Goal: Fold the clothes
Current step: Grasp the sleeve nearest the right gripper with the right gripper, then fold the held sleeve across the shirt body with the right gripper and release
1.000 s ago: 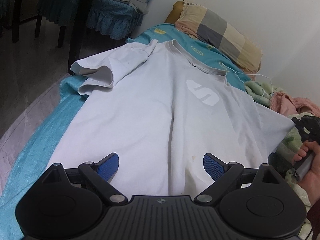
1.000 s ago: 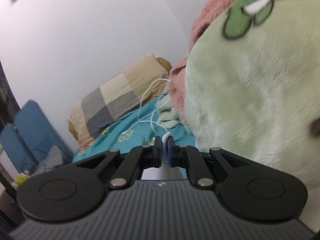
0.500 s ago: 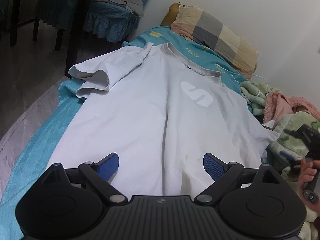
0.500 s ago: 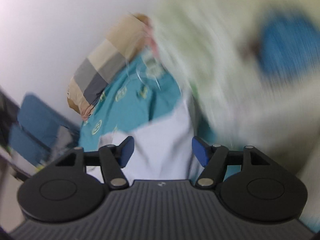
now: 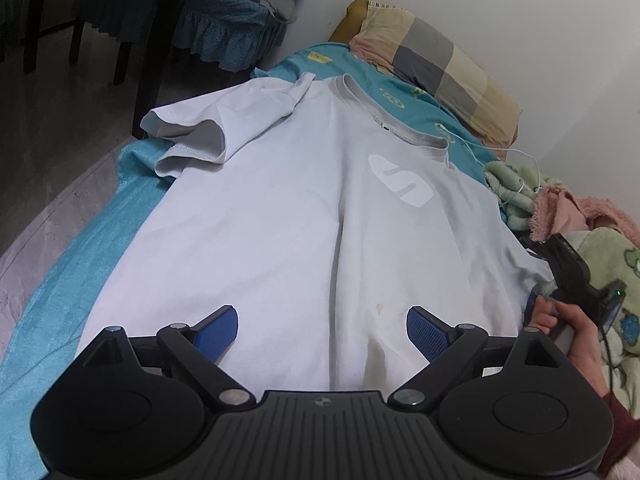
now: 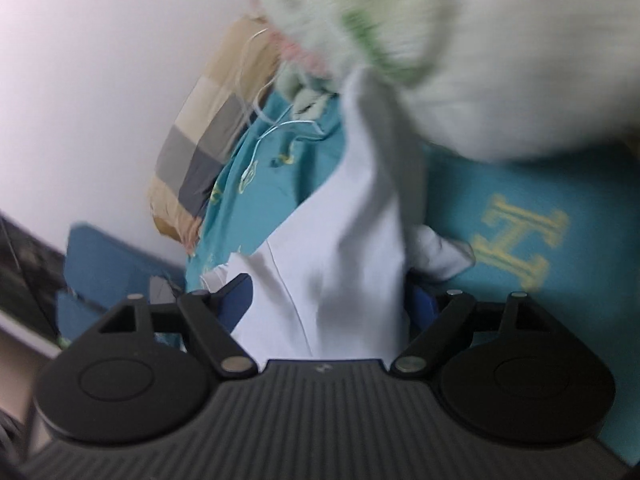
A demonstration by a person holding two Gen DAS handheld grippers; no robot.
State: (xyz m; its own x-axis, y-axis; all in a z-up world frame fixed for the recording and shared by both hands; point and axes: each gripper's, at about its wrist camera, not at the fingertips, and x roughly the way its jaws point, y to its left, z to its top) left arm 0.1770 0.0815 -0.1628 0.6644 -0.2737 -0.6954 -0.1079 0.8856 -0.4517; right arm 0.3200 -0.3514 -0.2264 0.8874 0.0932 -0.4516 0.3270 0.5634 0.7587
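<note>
Sleeve (image 6: 352,216) dropped onto teal bedsheet (image 6: 560,184).

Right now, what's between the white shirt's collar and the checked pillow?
Teal bedsheet with yellow prints and a thin white cable lie between T-shirt collar and pillow, in the left wrist view.

A bed with a teal sheet (image 5: 72,280) stands against a plain white wall (image 5: 500,20). A checked pillow (image 5: 436,64) in grey, beige and pink lies at its head, near fluffy green and pink blankets (image 5: 592,248). Beyond, dark chair legs (image 5: 150,52) rise from a dim grey floor (image 5: 60,128) beside a blue frilled cover (image 5: 208,36).
</note>
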